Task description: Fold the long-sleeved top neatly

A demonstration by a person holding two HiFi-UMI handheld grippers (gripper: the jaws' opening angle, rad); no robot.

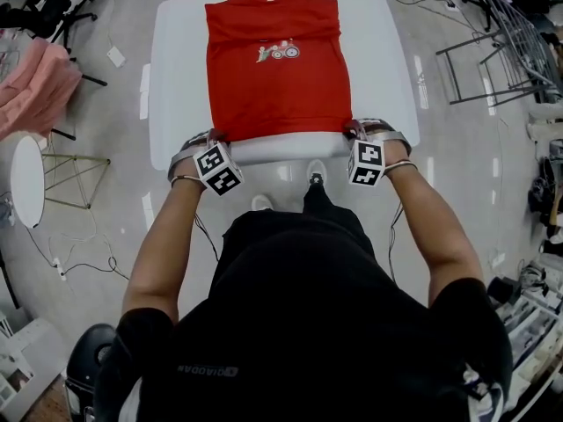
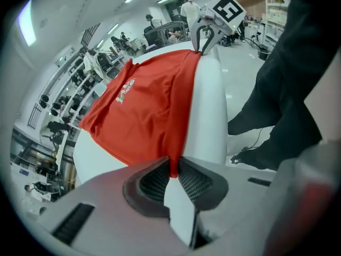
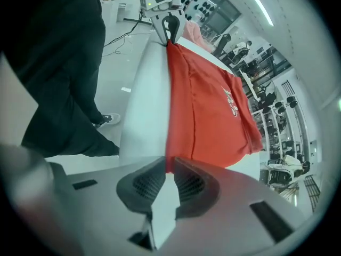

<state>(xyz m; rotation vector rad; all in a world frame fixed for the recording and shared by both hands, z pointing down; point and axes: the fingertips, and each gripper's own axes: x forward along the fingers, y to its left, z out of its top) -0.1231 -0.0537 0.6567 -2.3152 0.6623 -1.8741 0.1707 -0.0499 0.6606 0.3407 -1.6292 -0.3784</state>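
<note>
On the white worktop [image 1: 176, 77], spread flat as a rectangle with the chest print up: a red top [image 1: 273, 69], collar toward the far edge, hem along the near edge. At the hem's left corner, the left tongs [image 2: 172, 167], closed to a narrow slit and pinching a thin fold of the red cloth between the ribbed pads. At the hem's right corner, the right tongs [image 3: 166, 164], likewise nipped tight on the cloth's edge. Both pointing steeply down at the worktop's near rim, well apart, with the whole width of the top between them and the rest of it stretching away beyond the tips
</note>
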